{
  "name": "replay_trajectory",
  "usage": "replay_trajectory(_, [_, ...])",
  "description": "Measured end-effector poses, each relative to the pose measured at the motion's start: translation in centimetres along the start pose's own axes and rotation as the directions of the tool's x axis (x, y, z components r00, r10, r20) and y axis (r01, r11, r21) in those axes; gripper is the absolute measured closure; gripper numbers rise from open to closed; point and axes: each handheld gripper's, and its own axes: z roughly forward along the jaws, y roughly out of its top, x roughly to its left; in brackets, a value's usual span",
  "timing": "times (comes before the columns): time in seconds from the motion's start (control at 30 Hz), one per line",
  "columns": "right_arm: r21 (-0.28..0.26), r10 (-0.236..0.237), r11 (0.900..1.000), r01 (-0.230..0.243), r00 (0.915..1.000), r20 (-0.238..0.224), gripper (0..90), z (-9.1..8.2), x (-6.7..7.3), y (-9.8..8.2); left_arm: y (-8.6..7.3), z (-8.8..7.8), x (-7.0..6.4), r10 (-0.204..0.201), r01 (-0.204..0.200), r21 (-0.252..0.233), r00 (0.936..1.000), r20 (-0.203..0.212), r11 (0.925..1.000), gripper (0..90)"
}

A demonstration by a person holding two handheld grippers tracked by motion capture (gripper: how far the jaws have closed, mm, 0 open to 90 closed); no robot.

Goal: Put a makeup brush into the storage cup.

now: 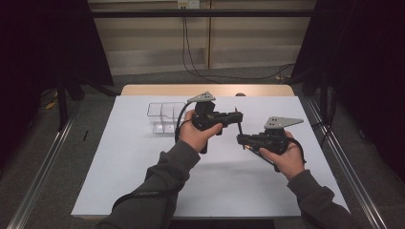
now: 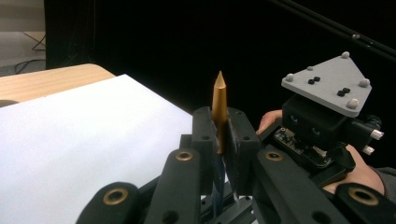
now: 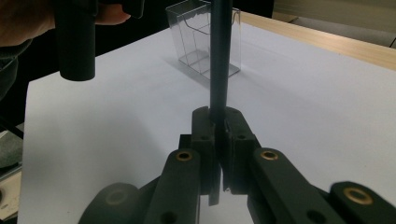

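High view: we see both hands raised over the white-covered counter (image 1: 143, 181), the left claw (image 1: 237, 115) pointing right and the right claw (image 1: 241, 139) pointing left, their tips close together near the middle. A thin dark pen (image 1: 240, 129) runs between them, roughly upright.

Left claw view: the jaws are clamped on the pen's gold-coloured end (image 2: 219, 109), its pointed tip standing well clear above the pads. The right claw's body with its grey three-cornered plate (image 2: 329, 84) sits just beyond, carried by the right hand (image 2: 359, 175).

Right claw view: the jaws are shut on the dark barrel (image 3: 220, 65), which rises straight up out of the picture; a short stub pokes out below the pads.

We judge that each claw grips one end so the pen can be pulled apart or pressed together along its length; holding it above the counter keeps both ends free. Which of the two is intended we cannot tell.

Container: a clear plastic box (image 1: 164, 117) with dividers stands on the far left part of the counter, well apart from the pen. Its compartments look empty, so far as we can see through the walls (image 3: 205, 42).
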Motion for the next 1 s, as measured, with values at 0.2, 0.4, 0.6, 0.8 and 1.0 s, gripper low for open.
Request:
replay_trajectory(0.2, [-0.009,0.018,1.000,-0.018,0.9998,-0.005,84.6,0.1,0.1,0.1,0.1,0.2,-0.3,0.012,-0.013,-0.022,0.9999,-0.005,0.9997,83.8])
replay_trajectory(0.4, [-0.029,0.043,0.999,-0.044,0.9990,-0.014,84.5,0.1,0.1,0.1,0.2,0.3,-0.5,0.017,-0.018,-0.032,0.9998,-0.013,0.9993,83.9])
replay_trajectory(0.6, [-0.027,0.043,0.999,-0.043,0.9990,-0.016,84.2,0.1,0.1,0.1,0.1,0.4,-0.4,0.023,-0.023,-0.031,0.9997,-0.009,0.9993,83.9])
replay_trajectory(0.8, [-0.032,0.047,0.998,-0.046,0.9986,0.023,77.3,0.0,-0.1,0.0,0.4,-0.1,-0.3,0.034,-0.035,-0.047,0.9992,-0.021,0.9983,84.0])
replay_trajectory(1.0, [-0.046,0.027,0.999,-0.025,0.9986,0.045,63.7,-0.3,-0.2,-0.2,0.6,-0.6,-0.1,0.039,-0.041,-0.053,0.9987,-0.033,0.9978,84.0])
